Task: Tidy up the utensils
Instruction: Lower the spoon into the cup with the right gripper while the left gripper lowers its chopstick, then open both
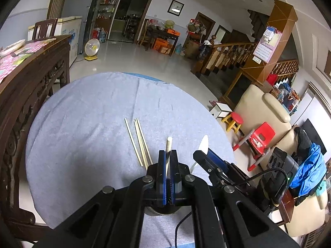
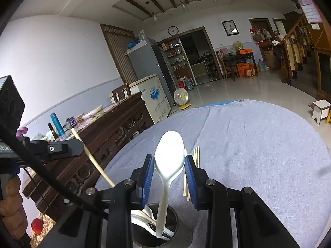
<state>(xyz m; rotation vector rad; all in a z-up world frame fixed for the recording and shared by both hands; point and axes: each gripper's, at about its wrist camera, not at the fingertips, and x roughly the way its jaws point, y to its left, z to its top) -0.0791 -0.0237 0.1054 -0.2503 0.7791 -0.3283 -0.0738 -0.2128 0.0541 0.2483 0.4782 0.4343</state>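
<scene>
My left gripper (image 1: 168, 155) is shut on a pale chopstick (image 1: 168, 147) and holds it upright over a round metal holder (image 1: 159, 211). In the right wrist view that chopstick (image 2: 91, 157) slants down into the holder (image 2: 175, 217), which also holds white utensils. My right gripper (image 2: 169, 165) is open around the bowl of a white plastic spoon (image 2: 169, 155) whose handle stands in the holder. Whether the pads touch the spoon I cannot tell. Three chopsticks (image 1: 138, 142) lie loose on the blue-grey cloth (image 1: 89, 124), also in the right wrist view (image 2: 195, 159).
The round table (image 2: 258, 144) is covered by the cloth. A dark carved wooden sideboard (image 1: 31, 86) with dishes stands at the left. Red stools (image 1: 260, 138) and a beige armchair (image 1: 266, 111) are at the right. A black cable (image 2: 51, 184) runs from the left gripper.
</scene>
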